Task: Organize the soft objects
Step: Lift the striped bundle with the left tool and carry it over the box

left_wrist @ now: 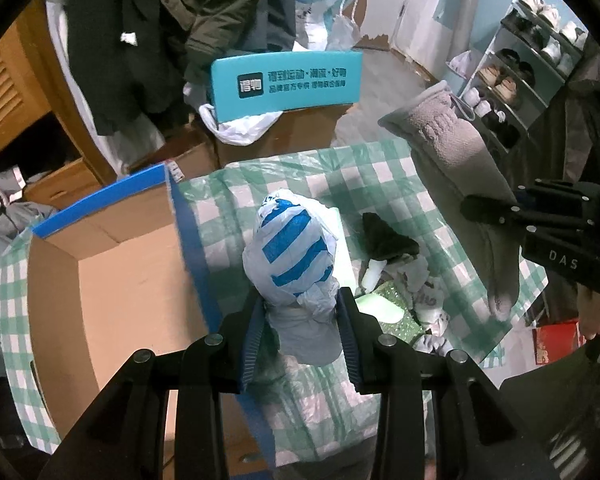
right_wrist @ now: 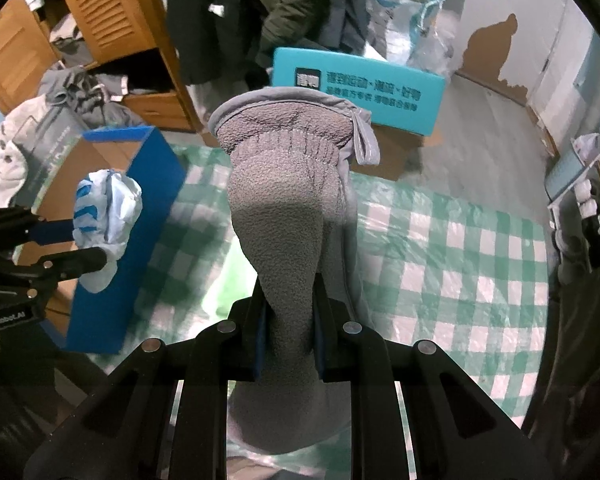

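My left gripper (left_wrist: 302,312) is shut on a knotted white plastic bag with blue stripes (left_wrist: 290,252), held up over the green checked cloth (left_wrist: 360,176) beside an open cardboard box with blue edges (left_wrist: 112,264). The same bag (right_wrist: 104,208) shows at the left of the right wrist view, in front of the box (right_wrist: 140,216). My right gripper (right_wrist: 288,316) is shut on a grey fleece mitt (right_wrist: 288,184), which hangs lifted above the cloth (right_wrist: 440,240). In the left wrist view that mitt (left_wrist: 456,156) hangs at the right.
A small pile of soft items lies on the cloth: a dark piece (left_wrist: 384,236), a green sparkly item (left_wrist: 396,320) and pale cloths. A teal box (left_wrist: 284,80) on cartons, hanging dark coats (left_wrist: 160,20), a wooden wardrobe (right_wrist: 112,20) and a shoe rack (left_wrist: 520,64) surround the cloth.
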A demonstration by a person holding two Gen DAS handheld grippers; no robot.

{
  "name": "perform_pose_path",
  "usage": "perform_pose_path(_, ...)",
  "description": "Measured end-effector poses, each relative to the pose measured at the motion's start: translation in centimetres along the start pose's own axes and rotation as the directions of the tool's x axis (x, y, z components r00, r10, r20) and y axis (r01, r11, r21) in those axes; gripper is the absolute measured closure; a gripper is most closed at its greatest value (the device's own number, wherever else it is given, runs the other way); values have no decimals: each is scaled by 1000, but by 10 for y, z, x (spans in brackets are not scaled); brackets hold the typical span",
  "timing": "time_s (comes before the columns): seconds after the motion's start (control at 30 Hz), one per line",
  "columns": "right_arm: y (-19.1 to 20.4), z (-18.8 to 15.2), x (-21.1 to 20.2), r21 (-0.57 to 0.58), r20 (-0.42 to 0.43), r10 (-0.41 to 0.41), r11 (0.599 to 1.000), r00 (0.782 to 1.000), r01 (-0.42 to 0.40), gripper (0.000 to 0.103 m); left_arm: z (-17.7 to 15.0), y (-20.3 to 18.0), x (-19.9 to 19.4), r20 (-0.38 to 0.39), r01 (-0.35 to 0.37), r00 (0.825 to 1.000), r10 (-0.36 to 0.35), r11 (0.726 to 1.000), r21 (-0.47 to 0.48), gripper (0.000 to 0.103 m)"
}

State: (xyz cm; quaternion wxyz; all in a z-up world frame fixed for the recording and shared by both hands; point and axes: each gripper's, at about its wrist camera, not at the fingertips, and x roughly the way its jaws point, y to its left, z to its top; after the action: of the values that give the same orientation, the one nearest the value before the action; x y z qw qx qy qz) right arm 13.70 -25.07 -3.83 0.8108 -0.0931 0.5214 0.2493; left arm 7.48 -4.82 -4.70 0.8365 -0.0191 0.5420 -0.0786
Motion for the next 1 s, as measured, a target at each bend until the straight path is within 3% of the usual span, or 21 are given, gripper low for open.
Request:
perform_pose_path(0.47,46,13,-19,-77,30,60,995,998,-58,87,-16,28,-32,62,-27,998,29,999,-33,66)
perform_pose_path(1.0,111,39,-10,-143,15,139,981,990,-135,87,-30,75,-46,89,-69,993,78,993,-97,66)
